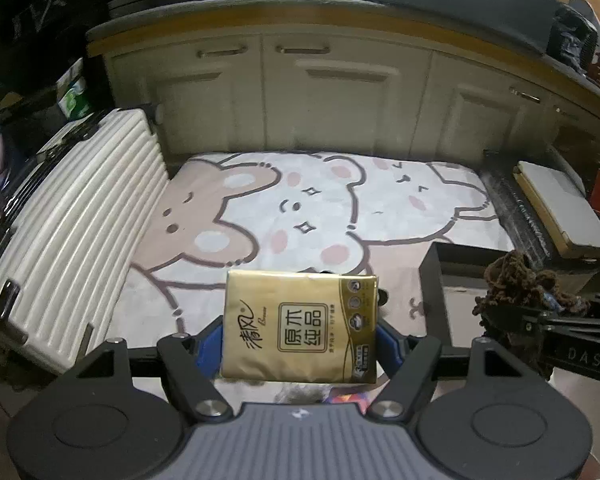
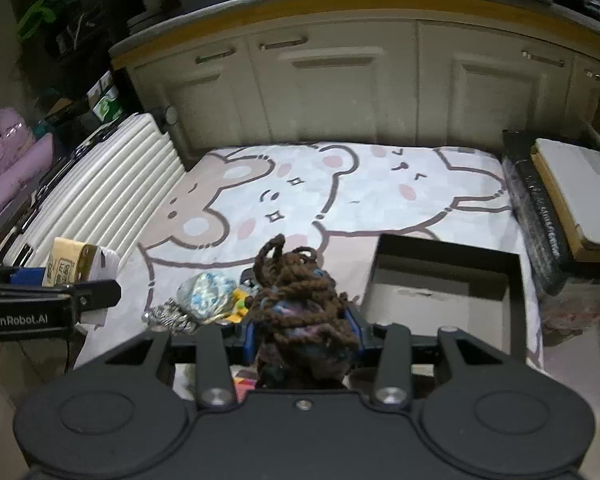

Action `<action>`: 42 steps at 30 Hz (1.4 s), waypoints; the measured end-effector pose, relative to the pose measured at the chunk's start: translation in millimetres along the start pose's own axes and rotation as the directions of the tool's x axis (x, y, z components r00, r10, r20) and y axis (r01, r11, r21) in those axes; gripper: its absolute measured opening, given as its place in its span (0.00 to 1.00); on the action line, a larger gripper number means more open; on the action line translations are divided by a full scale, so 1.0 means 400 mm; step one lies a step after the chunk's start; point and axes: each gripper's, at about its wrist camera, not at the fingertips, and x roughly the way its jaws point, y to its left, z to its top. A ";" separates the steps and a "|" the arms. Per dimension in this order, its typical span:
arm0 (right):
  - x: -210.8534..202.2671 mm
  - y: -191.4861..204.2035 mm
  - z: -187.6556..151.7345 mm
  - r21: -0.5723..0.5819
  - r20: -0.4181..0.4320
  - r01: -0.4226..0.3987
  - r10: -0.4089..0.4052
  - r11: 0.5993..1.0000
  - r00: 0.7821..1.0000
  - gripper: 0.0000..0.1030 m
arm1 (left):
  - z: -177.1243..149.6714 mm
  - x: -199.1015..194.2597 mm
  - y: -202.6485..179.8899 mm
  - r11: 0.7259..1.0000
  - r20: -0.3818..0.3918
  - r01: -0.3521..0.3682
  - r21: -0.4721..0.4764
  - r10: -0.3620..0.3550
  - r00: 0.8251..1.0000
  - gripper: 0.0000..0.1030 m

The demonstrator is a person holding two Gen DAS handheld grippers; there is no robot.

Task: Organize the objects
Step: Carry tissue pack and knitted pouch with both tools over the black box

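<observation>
My left gripper [image 1: 300,340] is shut on a gold tissue pack [image 1: 300,324] and holds it above the bear-print rug [image 1: 300,208]. It also shows at the left of the right wrist view [image 2: 66,266]. My right gripper [image 2: 302,328] is shut on a bundle of brown yarn [image 2: 300,300], held above the rug; the yarn also shows at the right of the left wrist view [image 1: 516,280]. An open black box [image 2: 440,280] sits on the rug to the right. A small pile of loose items [image 2: 204,300] lies on the rug below the grippers.
A white ribbed suitcase [image 1: 72,224] lies along the rug's left edge. Cream cabinets [image 1: 300,92] stand behind the rug. A flat white box on dark packaging [image 2: 572,196] lies at the right. Purple soft items [image 2: 8,168] are at far left.
</observation>
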 end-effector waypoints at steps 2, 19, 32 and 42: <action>-0.003 -0.025 0.013 0.005 0.004 0.010 -0.010 1.000 1.000 0.42 | 0.018 0.010 -0.022 1.000 -0.001 0.008 0.010 -0.008 1.000 0.72; 0.066 -0.282 0.098 0.088 -0.013 0.108 -0.107 0.990 0.994 0.42 | 0.158 0.183 -0.300 0.983 -0.043 0.169 0.074 -0.166 0.985 0.72; 0.201 -0.406 0.035 0.164 -0.129 0.167 -0.147 0.972 0.981 0.42 | 0.097 0.388 -0.413 0.952 -0.210 0.307 0.011 -0.298 0.931 0.72; 0.299 -0.463 -0.038 0.227 -0.224 0.197 -0.146 0.954 0.964 0.42 | 0.039 0.500 -0.429 0.940 -0.310 0.318 -0.122 -0.340 0.888 0.72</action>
